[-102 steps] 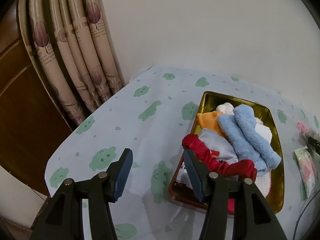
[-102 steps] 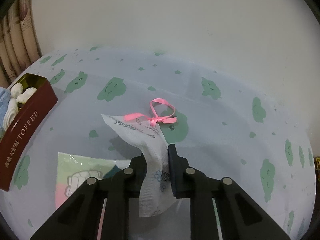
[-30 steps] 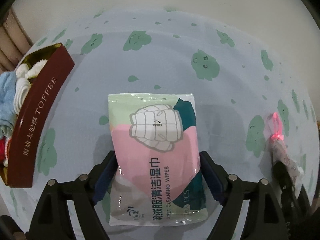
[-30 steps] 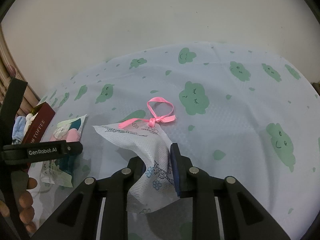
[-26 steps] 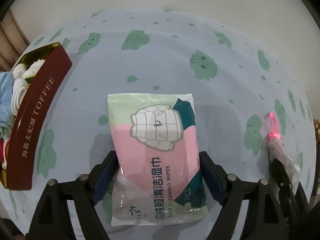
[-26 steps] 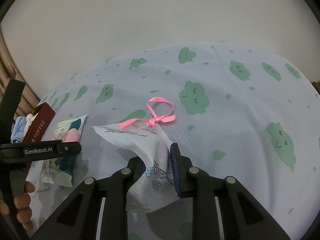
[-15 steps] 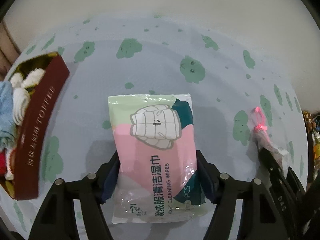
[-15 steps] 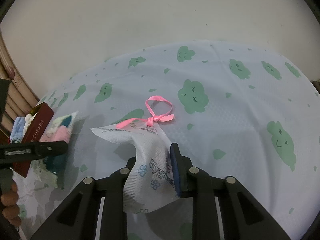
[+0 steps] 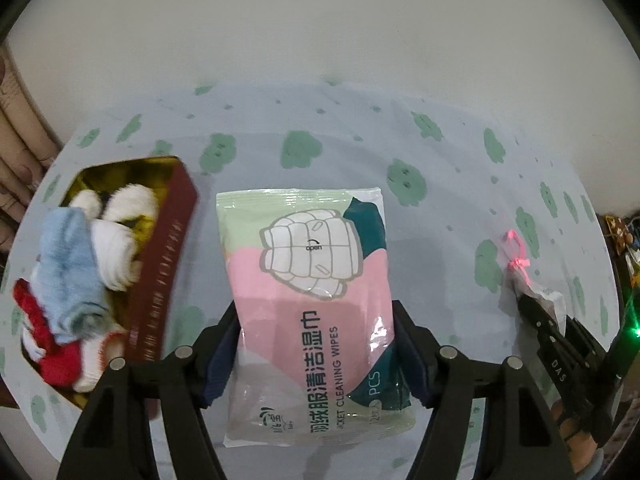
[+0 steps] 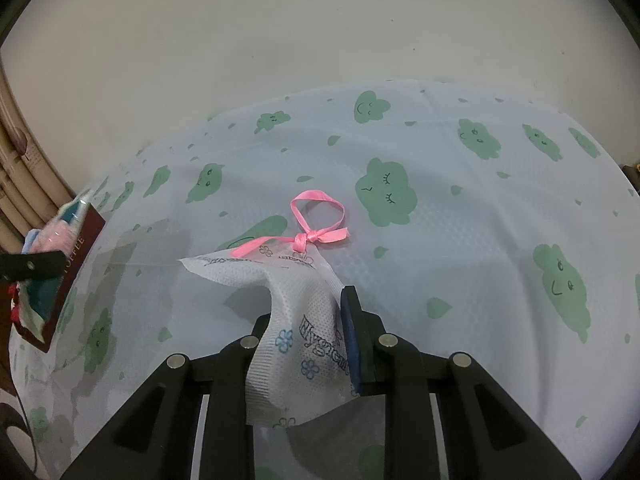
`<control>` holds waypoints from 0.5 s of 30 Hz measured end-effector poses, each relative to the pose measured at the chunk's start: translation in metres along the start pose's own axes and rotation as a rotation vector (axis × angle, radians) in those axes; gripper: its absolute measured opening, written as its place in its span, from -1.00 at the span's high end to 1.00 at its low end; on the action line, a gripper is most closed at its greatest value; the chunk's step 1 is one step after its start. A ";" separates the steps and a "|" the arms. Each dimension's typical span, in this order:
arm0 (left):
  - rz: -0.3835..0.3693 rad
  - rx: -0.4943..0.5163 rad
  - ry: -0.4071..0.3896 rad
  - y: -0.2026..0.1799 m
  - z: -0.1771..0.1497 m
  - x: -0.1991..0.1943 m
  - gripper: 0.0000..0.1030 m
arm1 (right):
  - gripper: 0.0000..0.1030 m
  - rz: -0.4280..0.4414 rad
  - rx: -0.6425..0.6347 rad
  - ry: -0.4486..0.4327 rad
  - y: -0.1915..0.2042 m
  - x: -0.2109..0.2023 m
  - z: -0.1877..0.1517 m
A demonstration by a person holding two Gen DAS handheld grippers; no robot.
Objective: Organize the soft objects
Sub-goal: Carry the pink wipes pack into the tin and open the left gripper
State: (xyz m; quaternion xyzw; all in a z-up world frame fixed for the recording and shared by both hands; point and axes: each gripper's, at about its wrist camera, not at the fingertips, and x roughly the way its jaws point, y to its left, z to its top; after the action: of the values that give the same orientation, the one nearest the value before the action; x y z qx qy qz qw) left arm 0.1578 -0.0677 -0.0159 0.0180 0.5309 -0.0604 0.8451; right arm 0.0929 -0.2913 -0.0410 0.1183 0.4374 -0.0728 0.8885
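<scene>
My left gripper (image 9: 316, 344) is shut on a pink and green pack of wet wipes (image 9: 308, 272) and holds it above the table, next to the brown toffee tin (image 9: 168, 264). The tin holds blue, white and red cloths (image 9: 76, 264). My right gripper (image 10: 308, 336) is shut on a white non-woven pouch (image 10: 296, 304) tied with a pink ribbon (image 10: 316, 236); the pouch's far end rests on the tablecloth. The right wrist view shows the wipes pack (image 10: 60, 228) at the far left over the tin (image 10: 76, 260). The left wrist view shows the pouch (image 9: 536, 288) at the right.
A round table with a pale blue cloth printed with green clouds (image 10: 440, 240) stands against a white wall (image 10: 280, 40). Patterned curtains (image 10: 20, 184) hang at the left. The table edge curves close at the left and front.
My left gripper has closed on the wipes pack, lifted it and carried it left toward the tin. My right gripper has stayed in place, holding the pouch.
</scene>
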 end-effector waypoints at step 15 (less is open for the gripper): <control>0.090 -0.067 -0.079 0.094 0.032 -0.046 -0.38 | 0.59 -0.010 -0.006 0.002 0.001 0.001 0.000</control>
State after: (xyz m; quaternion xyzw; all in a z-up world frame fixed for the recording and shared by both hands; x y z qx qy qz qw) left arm 0.1784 0.0262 0.0364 0.0111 0.4977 -0.0052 0.8673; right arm 0.0938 -0.2909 -0.0416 0.1135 0.4391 -0.0759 0.8880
